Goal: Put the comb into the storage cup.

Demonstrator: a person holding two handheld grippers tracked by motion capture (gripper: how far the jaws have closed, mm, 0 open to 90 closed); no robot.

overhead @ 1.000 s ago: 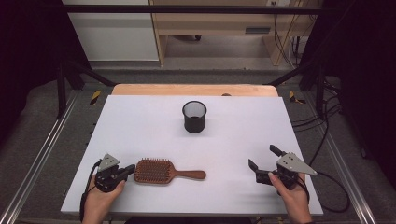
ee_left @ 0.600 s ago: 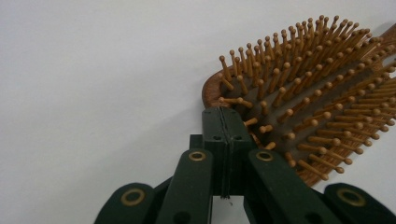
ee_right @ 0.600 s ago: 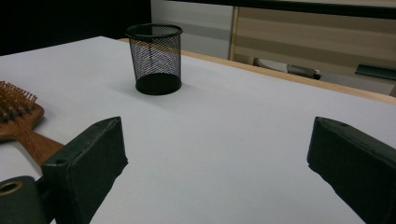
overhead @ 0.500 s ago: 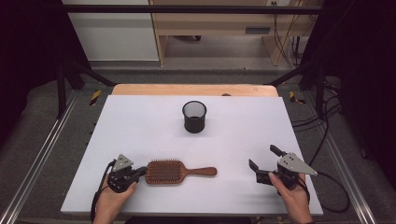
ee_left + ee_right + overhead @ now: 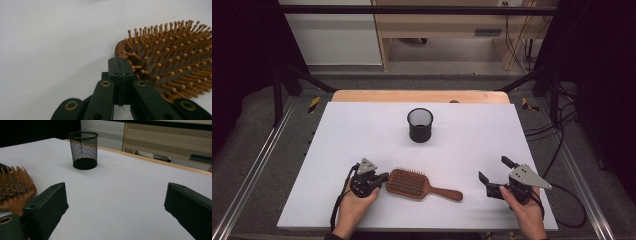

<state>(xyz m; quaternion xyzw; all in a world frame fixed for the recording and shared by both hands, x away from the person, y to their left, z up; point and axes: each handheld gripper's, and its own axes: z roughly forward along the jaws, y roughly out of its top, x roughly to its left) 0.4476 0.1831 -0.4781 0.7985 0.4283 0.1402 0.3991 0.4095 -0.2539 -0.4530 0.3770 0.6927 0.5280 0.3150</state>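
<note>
While the wooden paddle hairbrush [image 5: 412,183] lies bristles-up in the lower middle of the high view, on the white worktop [image 5: 362,130], its oval head points toward the left gripper [image 5: 381,179] and its slim handle [image 5: 445,193] runs out to the lower right. In the left gripper view the jaws are pressed flat together with no gap, their joined tip right against the rim of the brush head [image 5: 122,47]; they grip nothing, and whether the tip actually touches the wood I cannot tell. The right gripper [image 5: 495,176] rests at the lower right of the high view, well apart from the handle's end, and its jaws stand wide with only bare worktop between them. A black mesh pen cup [image 5: 420,125] stands upright in the upper middle, well apart from the brush. The brush looks like a stiff, fairly light wooden piece that should slide easily on the smooth surface when nudged, so a one-sided push would likely spin it. The wooden pins [image 5: 172,55] are thin and sit in a soft-looking pad, so they make a poor and possibly fragile place to clamp. The handle is probably the best hold, narrow enough for the jaws and hard enough not to give; its rounded, polished look suggests it could roll or slip, so squeezing across it near the neck seems safest.
</note>
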